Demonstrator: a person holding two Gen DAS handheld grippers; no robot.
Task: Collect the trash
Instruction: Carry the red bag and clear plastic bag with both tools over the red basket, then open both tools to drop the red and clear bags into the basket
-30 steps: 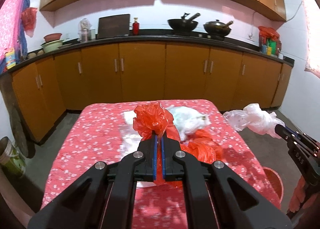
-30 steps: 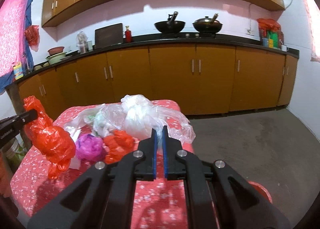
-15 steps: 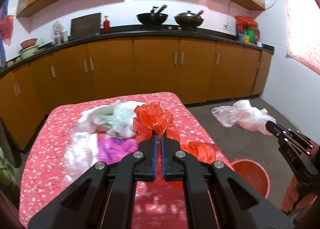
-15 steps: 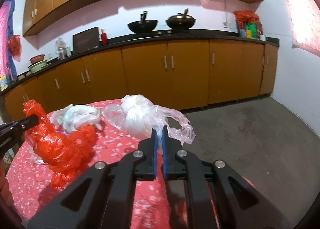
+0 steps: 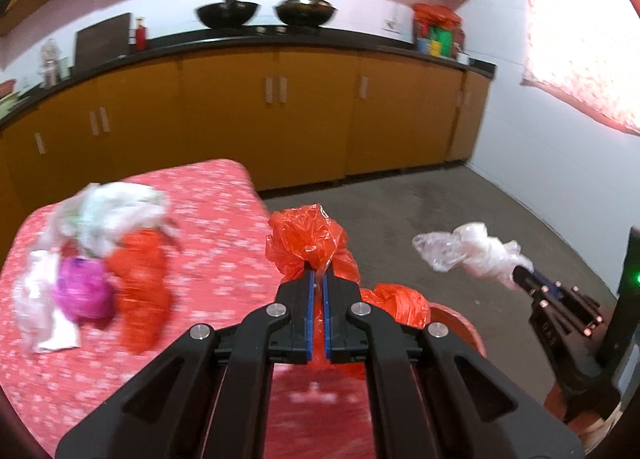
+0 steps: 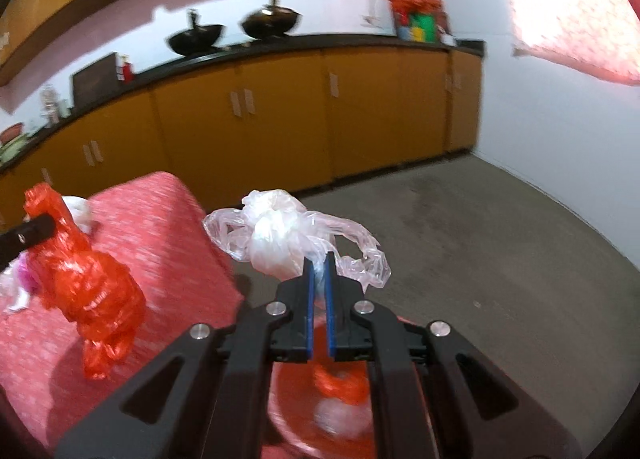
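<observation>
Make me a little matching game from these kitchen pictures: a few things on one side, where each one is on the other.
Things:
1. crumpled red plastic bag
2. crumpled clear plastic bag
3. purple plastic wad
4. two black woks

Places:
A. on the dark countertop
B. pinched in the right gripper
C. lying on the red flowered tablecloth
D. pinched in the left gripper

Pairs: 1-D, 2-B, 3-C, 4-A

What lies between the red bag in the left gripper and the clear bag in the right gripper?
Only bare grey floor shows between the red bag and the clear bag in the left wrist view; the two bags hang apart.
</observation>
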